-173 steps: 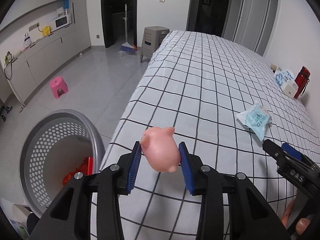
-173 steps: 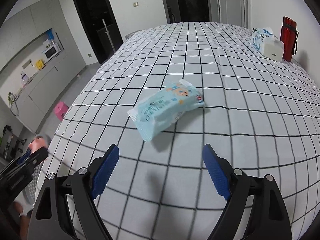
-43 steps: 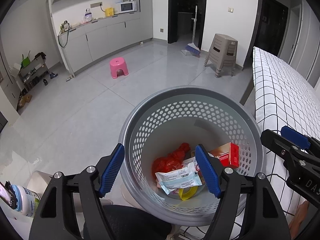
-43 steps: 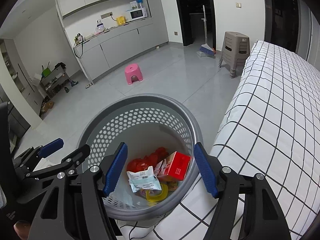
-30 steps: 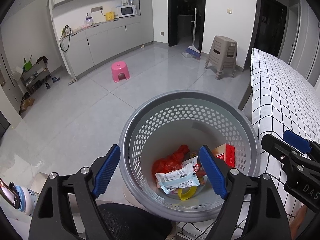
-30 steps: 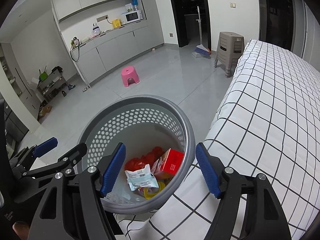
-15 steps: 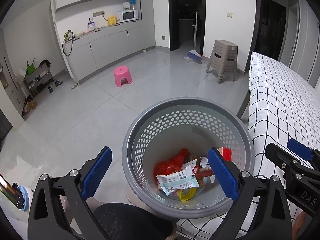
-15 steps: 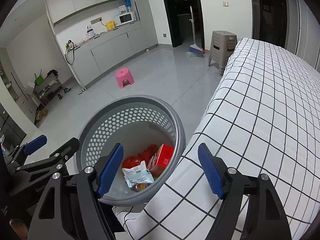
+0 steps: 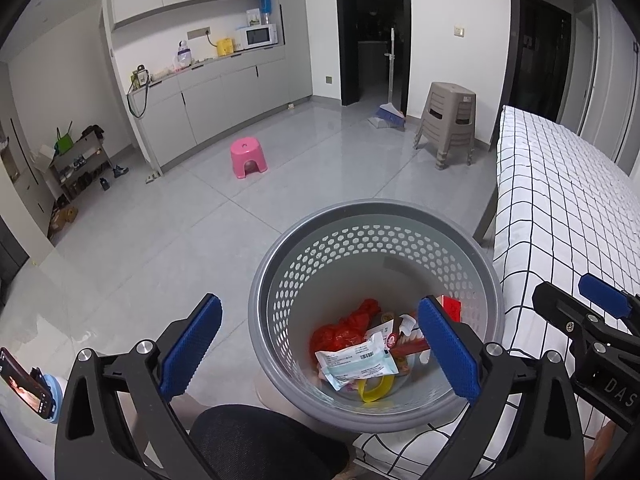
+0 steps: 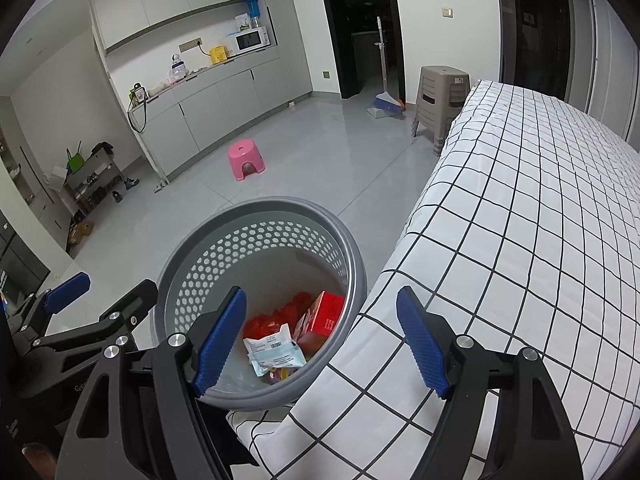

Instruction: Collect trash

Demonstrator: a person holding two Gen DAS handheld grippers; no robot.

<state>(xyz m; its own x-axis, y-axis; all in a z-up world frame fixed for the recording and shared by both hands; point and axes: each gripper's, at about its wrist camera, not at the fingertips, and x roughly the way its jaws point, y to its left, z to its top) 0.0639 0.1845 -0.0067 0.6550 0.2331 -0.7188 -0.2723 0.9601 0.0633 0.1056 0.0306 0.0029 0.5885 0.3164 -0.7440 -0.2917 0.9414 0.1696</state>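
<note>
Step in hand, judged: clearing away from the bin after a drop. Best done by lifting both tools straight up past the rim, untouched, then turning toward the checked bedspread (image 10: pixel 520 240), right of frame, to look for remaining litter.

Left gripper (image 9: pixel 320 344): spread to its widest, jaws having just been opening, nothing between the pads; poised over the basket.

Right gripper (image 10: pixel 320 340): spread, nothing gripped; straddling the basket edge and the bedspread corner.

Waste basket (image 9: pixel 320 240): grey, round, perforated wall; lower centre, just beside the bed.

Trash: at basket bottom. Pale blue wrapper (image 9: pixel 356 364) with barcode on top; crumpled red bag (image 9: pixel 344 326); red carton (image 10: pixel 328 314); yellow ring (image 9: pixel 376 390).
</note>
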